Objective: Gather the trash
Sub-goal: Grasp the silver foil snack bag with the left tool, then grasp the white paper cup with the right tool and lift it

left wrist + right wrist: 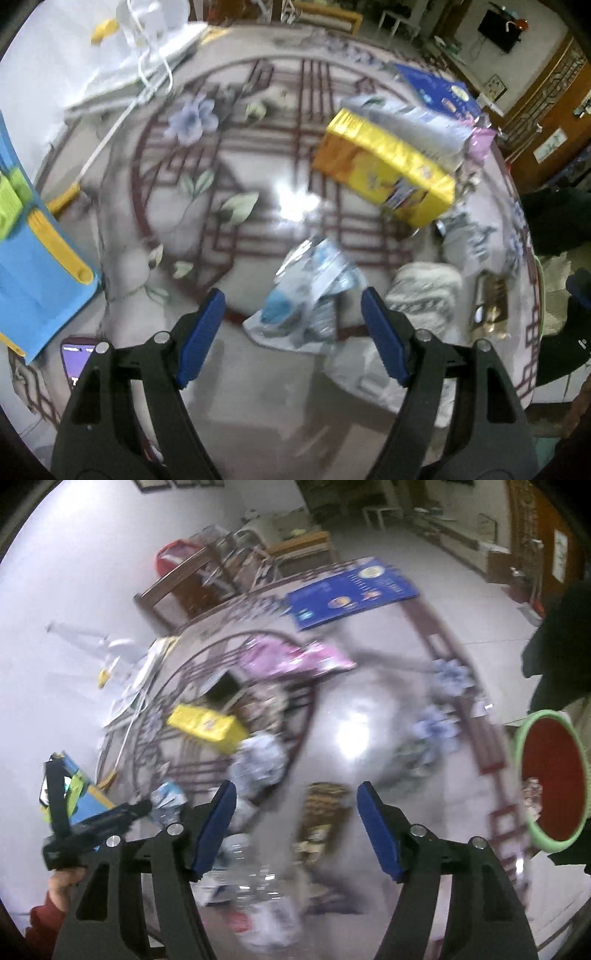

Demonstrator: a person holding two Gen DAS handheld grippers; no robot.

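1. On the patterned tabletop [258,206], a crumpled clear wrapper [310,291] is lying just ahead of the left tongs [291,328], whose jaws are standing apart with nothing between them.
2. A yellow box [384,166] is sitting beyond it, its long axis running diagonally toward the far left.
3. A phone [75,356] and a blue folder [40,280] are flanking the left side.
4. The right tongs [297,825] are hanging open over a blurred brown packet [325,812]; a green-rimmed bin [546,779] is standing to the right.

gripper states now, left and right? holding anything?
Left gripper: open, nothing gripped; crumpled clear plastic wrapper lies beyond the fingertips.
Right gripper: open, nothing held.
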